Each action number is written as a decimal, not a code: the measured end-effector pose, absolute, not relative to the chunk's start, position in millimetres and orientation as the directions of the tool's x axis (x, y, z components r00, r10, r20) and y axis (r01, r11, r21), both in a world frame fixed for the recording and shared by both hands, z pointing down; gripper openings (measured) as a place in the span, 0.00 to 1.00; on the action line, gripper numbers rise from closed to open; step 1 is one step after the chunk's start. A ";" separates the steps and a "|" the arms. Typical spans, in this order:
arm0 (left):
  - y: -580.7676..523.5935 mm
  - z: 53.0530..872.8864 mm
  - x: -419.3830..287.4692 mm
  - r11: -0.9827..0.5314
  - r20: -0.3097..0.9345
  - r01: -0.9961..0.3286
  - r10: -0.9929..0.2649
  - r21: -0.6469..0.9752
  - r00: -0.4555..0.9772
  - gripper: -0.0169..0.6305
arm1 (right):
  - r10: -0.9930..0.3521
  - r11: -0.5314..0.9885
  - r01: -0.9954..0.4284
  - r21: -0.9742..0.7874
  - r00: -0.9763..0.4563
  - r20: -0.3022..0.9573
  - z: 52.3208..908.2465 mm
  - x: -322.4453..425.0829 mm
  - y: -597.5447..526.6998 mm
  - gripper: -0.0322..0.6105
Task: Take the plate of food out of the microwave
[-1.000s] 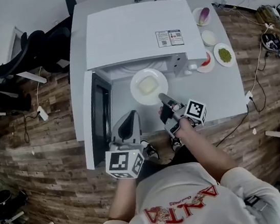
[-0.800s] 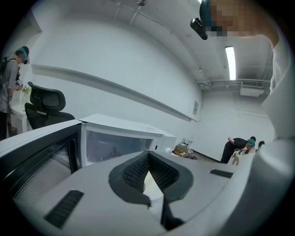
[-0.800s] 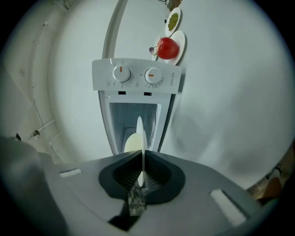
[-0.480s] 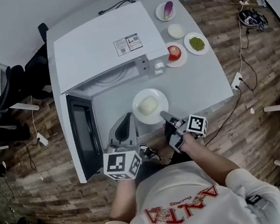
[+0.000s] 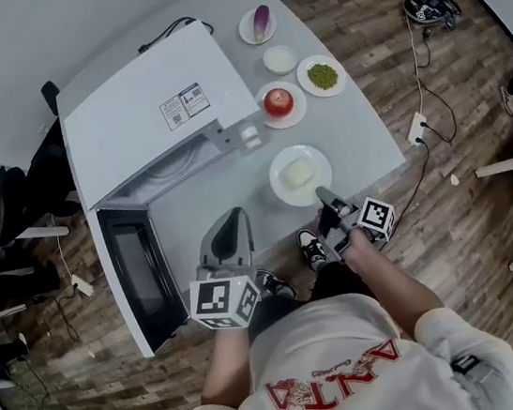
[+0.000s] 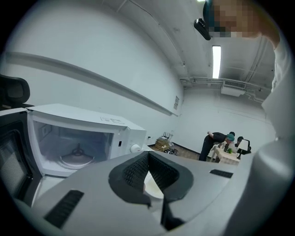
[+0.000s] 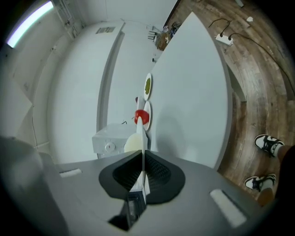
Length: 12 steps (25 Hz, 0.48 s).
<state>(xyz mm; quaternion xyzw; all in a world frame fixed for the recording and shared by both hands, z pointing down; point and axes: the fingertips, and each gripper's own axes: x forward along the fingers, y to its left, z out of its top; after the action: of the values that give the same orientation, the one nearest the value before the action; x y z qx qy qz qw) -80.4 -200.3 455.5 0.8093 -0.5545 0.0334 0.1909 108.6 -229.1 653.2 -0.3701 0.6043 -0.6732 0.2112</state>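
Big picture first: the grey worktop (image 5: 361, 137) runs across the frame. The white microwave (image 5: 144, 111) sits at its left end with its door (image 5: 137, 263) swung wide. From the left gripper view the cavity holds only the bare turntable.

The plate of food (image 5: 301, 175) is out of the oven. It sits over open worktop to the right of the microwave's front, with the apple dish (image 5: 278, 103) near it on the far side. I can't tell whether it rests on the surface or hangs just above it.

The right hand-held gripper (image 5: 325, 197) is clamped on the plate's near rim. Its own view shows the pads pinched flat on the thin white edge (image 7: 143, 154). The left hand-held gripper (image 5: 233, 220) hovers to the left of the plate, well apart from it, with its tips drawn together on nothing (image 6: 147, 159).

On handling, the plate looks like glazed crockery: stiff, smooth, likely slick under the pads, and breakable if dropped. A single pinch at one edge leaves all the weight hanging past the grip, so it will want to droop and twist. The rim is the only place to take hold, so seat the pads deep on the flat lip.

The pale lump (image 5: 297, 173) in the middle looks loose and could slide if the plate tilts, so I'd carry it level.
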 end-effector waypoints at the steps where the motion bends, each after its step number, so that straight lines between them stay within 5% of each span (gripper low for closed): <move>1: -202.4 455.7 -76.4 -0.318 0.267 -0.908 -0.881 0.272 0.389 0.04 | -0.745 -0.184 -0.161 -0.970 -0.621 0.244 654.3 116.7 -234.2 0.08; 12: -212.0 462.5 -61.1 -0.340 0.295 -0.902 -0.862 0.266 0.413 0.04 | -0.818 -0.235 -0.163 -0.958 -0.500 0.285 686.2 168.7 -274.3 0.08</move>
<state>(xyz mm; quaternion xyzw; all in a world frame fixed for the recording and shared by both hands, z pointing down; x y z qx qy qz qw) -61.1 -212.0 462.5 0.8171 -0.5396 0.0509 0.1965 168.7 -274.3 686.2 -0.4331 0.5659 -0.6556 0.2499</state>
